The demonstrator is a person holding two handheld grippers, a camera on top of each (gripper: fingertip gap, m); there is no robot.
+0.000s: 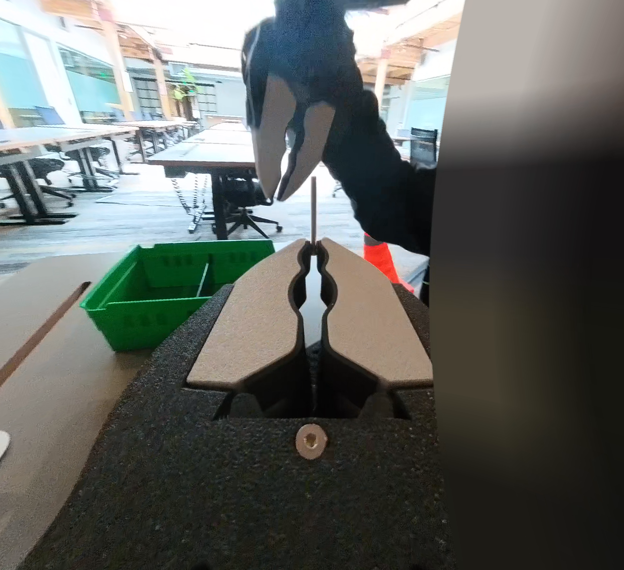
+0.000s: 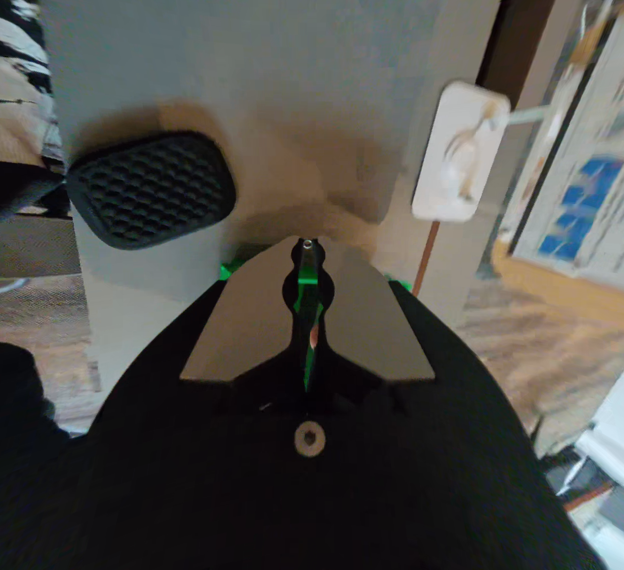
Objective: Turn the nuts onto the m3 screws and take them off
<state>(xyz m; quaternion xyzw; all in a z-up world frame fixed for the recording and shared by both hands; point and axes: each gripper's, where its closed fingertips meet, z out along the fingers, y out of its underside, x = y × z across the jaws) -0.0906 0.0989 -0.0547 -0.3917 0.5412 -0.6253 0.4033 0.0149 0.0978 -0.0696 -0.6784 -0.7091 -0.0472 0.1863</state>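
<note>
Screw [image 1: 313,212], a thin grey one, is pinched upright at the very tips of the left gripper [image 1: 314,243], its shaft rising above them. Just up and left of its top, the right gripper [image 1: 274,197] is seen nearly closed; a small silvery nut [image 2: 307,244] is clamped at its tips. A green bin [image 1: 162,287] is seen on the counter [image 1: 50,385], left of the left gripper.

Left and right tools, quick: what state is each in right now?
Left tool: closed on a thin grey screw standing upright from its tips.
Right tool: closed on a small silver nut at its tips.
</note>
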